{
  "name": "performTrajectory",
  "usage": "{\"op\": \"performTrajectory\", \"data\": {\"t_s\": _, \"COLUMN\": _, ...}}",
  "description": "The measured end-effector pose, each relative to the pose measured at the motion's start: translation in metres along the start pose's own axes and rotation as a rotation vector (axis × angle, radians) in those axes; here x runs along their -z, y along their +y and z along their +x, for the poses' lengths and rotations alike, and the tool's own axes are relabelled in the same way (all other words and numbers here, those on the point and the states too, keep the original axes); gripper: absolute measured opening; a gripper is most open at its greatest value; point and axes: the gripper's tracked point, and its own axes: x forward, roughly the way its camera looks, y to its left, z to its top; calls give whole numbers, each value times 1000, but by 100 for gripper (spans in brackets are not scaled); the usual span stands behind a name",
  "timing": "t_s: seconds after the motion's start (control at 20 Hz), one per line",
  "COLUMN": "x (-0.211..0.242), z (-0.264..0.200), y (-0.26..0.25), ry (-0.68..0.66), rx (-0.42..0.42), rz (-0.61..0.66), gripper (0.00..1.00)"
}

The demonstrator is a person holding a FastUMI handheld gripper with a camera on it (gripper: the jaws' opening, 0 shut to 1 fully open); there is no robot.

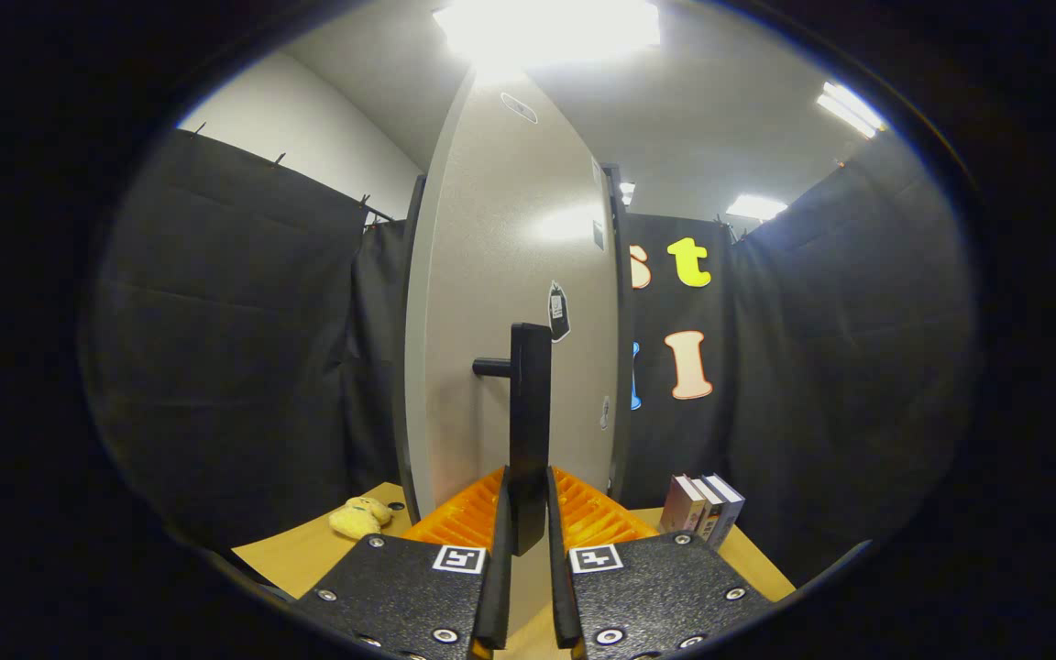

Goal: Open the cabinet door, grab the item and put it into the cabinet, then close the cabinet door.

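The grey cabinet door [519, 302] stands tall straight ahead, seen at a slant with its left edge nearest me. A black bar handle [529, 412] juts from it on a short stub. My gripper [528, 513] is shut on the lower end of that handle, one finger pressing each side. A small yellow plush toy [358, 516] lies on the wooden table [308, 550], left of the fingers and beside the door's foot.
A few upright books [702, 506] stand on the table to the right of the fingers, near the black cloth wall. The cabinet's dark edge [621, 348] runs up just right of the door. Black cloth closes in both sides.
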Motion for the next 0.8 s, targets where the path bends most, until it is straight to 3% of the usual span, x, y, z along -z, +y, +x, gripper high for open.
{"op": "performTrajectory", "data": {"t_s": 0.4, "x": 4, "z": -23, "y": -53, "ry": 7, "rx": 184, "rz": -56, "gripper": 21}}
{"op": "performTrajectory", "data": {"t_s": 0.8, "x": -6, "z": -69, "y": -89, "ry": -67, "rx": 345, "rz": -7, "gripper": 21}}
